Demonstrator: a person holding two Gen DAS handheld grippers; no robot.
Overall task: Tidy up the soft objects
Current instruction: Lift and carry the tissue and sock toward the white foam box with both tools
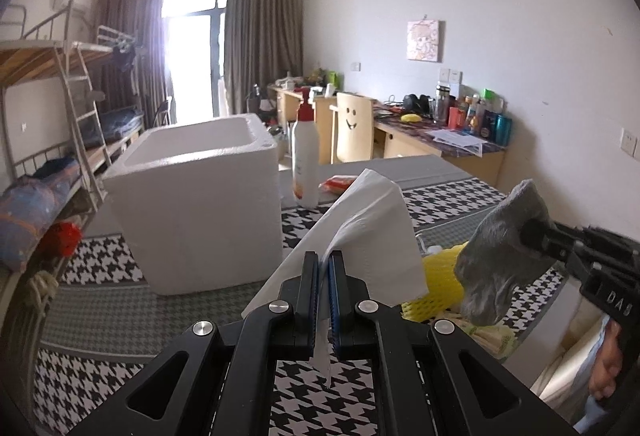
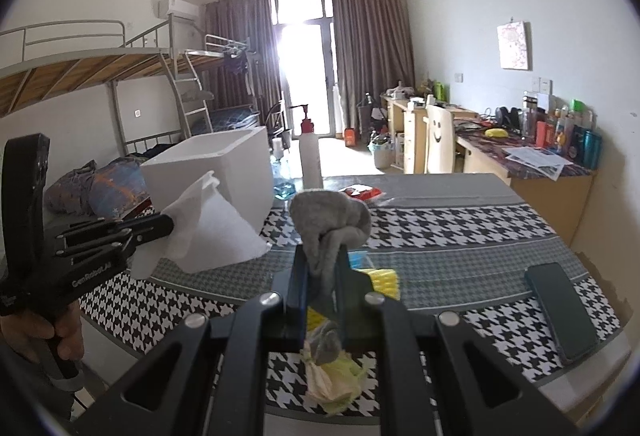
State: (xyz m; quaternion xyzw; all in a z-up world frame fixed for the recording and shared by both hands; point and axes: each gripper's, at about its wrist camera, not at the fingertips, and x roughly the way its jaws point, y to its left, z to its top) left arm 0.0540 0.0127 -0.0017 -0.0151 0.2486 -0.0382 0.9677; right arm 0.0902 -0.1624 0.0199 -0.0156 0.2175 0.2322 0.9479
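My left gripper is shut on a white paper towel and holds it above the table; it also shows in the right wrist view with the towel. My right gripper is shut on a grey cloth, held up over the table; in the left wrist view this gripper and the cloth are at the right. An open white foam box stands ahead to the left, also in the right wrist view.
A yellow foam net and a pale green cloth lie on the houndstooth tablecloth. A white pump bottle, a red packet and a dark phone are on the table. Bunk beds stand at left, desks at right.
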